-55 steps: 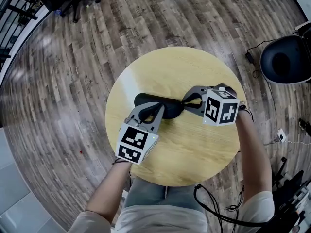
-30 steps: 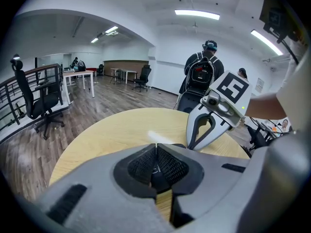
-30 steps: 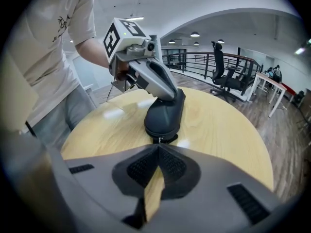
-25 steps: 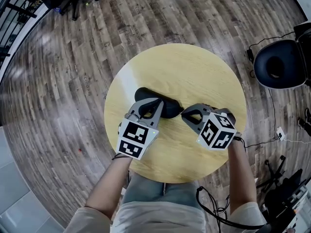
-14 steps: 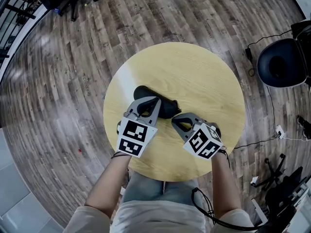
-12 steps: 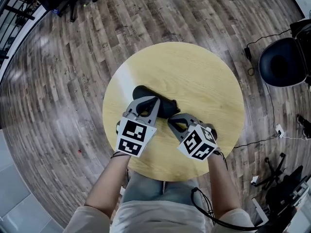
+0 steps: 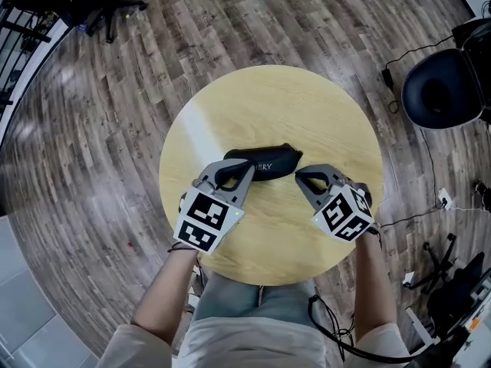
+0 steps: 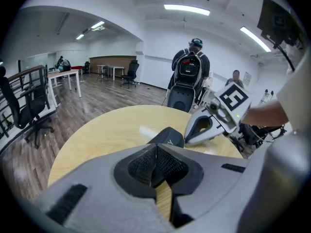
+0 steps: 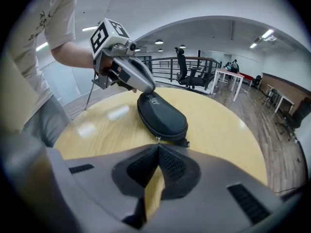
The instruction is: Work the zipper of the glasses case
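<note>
on table [image 7: 307, 106] | left tool [image 7: 245, 168] at glasses case [image 7: 268, 159] | right tool [image 7: 301, 174] pinches zipper pull [image 9: 156, 139]

One glasses case [image 7: 262, 162], one round table [image 7: 307, 106], two grippers — left gripper [image 7: 232, 173], right gripper [image 7: 301, 175] — one dark chair [image 7: 439, 90].

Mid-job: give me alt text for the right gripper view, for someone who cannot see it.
The right gripper has its grey tongs shut on the small metal zipper pull at the near end of a black oval glasses case lying on a round light-wood table. The left gripper sits at the case's far end.
</note>
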`<act>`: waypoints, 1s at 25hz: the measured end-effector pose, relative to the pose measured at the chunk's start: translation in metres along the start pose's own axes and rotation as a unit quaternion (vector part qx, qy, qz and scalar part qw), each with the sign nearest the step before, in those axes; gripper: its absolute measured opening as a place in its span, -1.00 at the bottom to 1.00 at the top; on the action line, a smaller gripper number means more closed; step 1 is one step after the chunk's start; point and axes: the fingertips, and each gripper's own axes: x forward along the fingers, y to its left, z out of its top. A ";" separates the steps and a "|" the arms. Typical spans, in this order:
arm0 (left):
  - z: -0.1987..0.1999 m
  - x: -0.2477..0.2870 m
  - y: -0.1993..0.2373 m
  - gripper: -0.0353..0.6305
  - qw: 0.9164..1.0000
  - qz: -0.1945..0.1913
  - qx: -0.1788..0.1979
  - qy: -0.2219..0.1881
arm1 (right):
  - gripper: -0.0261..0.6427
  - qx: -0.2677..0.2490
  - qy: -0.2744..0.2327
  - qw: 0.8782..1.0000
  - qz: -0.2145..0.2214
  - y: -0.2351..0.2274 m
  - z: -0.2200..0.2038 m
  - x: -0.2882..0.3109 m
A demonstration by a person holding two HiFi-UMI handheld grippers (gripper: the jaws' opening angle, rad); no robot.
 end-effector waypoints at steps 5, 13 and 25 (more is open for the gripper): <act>0.002 0.017 -0.012 -0.87 0.999 -0.027 0.000 0.021 | -0.93 -0.009 0.003 1.000 0.001 -0.030 -0.015 -0.010; 0.003 0.020 -0.010 -0.87 0.998 -0.039 -0.037 0.017 | -0.93 0.005 -0.018 0.999 0.032 0.000 -0.003 0.002; 0.012 0.012 -0.030 -0.87 0.997 -0.072 -0.014 0.020 | -0.93 0.000 -0.006 0.999 0.044 0.021 -0.013 -0.004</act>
